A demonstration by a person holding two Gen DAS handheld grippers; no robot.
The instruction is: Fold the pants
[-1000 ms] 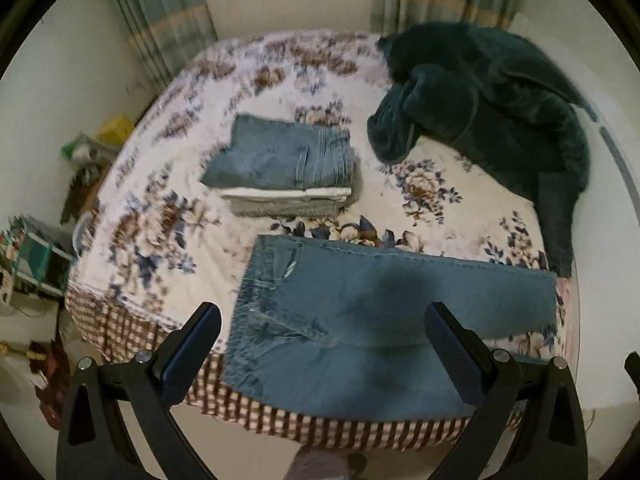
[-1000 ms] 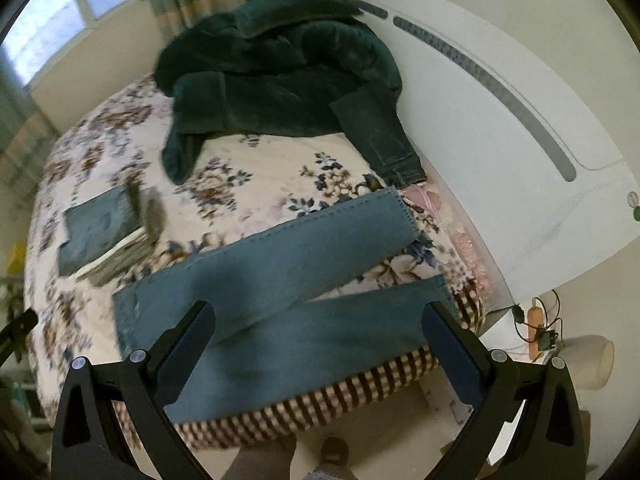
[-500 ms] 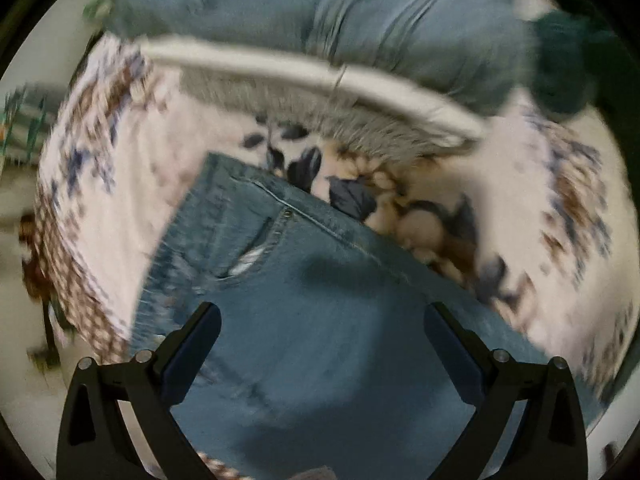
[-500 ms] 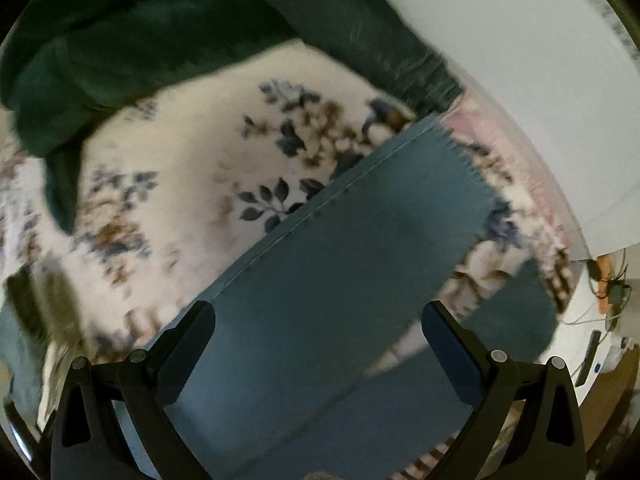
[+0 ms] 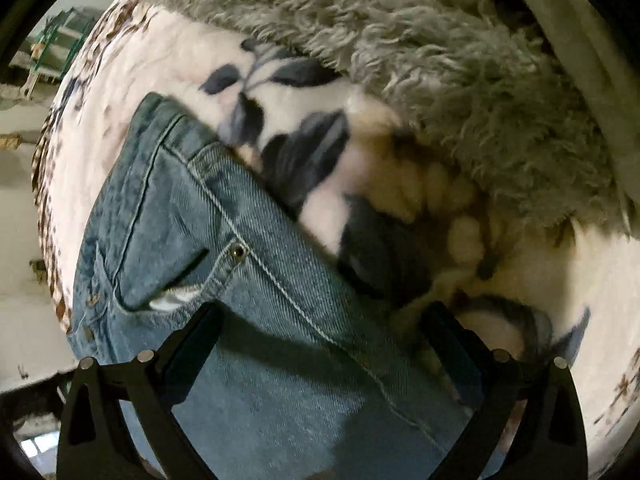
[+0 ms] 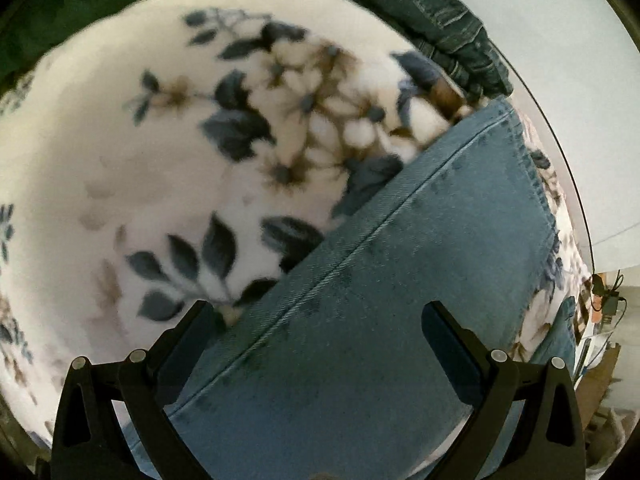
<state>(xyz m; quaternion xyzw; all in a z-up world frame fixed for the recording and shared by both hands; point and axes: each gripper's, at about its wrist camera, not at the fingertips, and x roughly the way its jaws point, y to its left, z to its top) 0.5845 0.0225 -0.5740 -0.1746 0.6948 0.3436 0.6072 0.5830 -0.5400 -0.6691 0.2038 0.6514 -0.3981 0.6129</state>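
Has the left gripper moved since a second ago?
Yes. The left gripper has dropped toward the bed: the jeans waistband now fills its view, and the grey fleece looms just ahead.

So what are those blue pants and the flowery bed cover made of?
The pants look like denim: diagonal twill weave, pale topstitching, a metal rivet. The bed cover seems a soft plush fleece, matte and fuzzy with a printed floral pattern, though blur leaves that open.

Left wrist view: very close above the jeans (image 5: 248, 264) waistband, facing a grey fleece garment (image 5: 460, 92).
Right wrist view: equally close over a leg hem (image 6: 528, 184), facing the headboard (image 6: 568, 80).
Shared: jeans, floral blanket (image 6: 140, 168).
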